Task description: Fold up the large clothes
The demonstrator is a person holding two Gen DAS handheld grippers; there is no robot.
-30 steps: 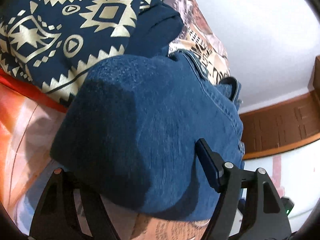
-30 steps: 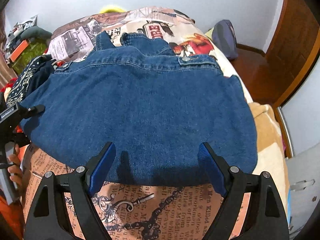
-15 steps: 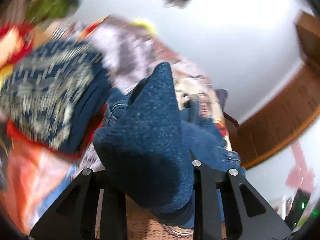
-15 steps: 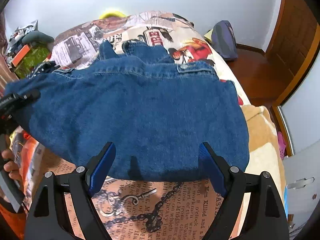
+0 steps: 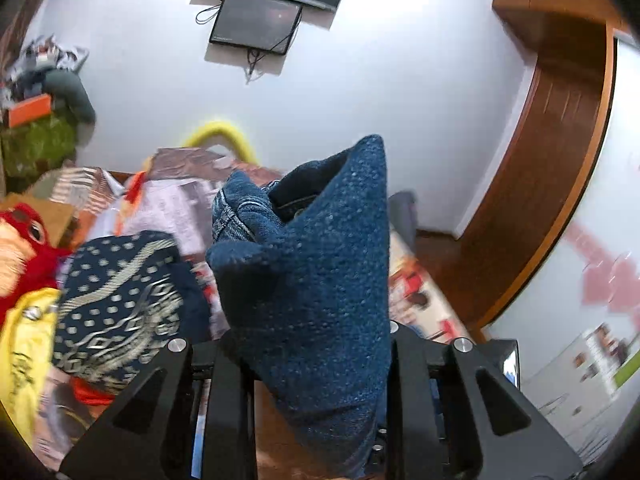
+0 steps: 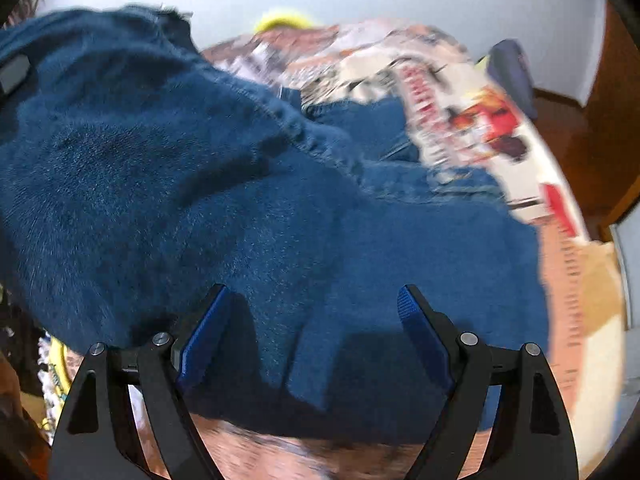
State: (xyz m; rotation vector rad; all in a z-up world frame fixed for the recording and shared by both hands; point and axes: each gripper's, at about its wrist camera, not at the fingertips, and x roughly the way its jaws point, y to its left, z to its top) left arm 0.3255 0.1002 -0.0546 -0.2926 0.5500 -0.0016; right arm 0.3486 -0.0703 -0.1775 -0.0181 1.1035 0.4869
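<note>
A pair of blue jeans lies on a bed with a printed cover. My left gripper is shut on a bunched corner of the jeans and holds it lifted well above the bed, the cloth standing up in a peak between the fingers. In the right wrist view that lifted side rises at the upper left. My right gripper is open, its blue pads spread over the near edge of the jeans, which lies between them.
A patterned navy garment, a yellow one and a red one lie to the left on the bed. A dark bundle sits at the far right bed edge. A wooden door frame stands at right.
My left gripper closed on the left side of the jeans and raised it high, tilting upward toward the wall. The right gripper stayed open and moved closer over the near edge.
</note>
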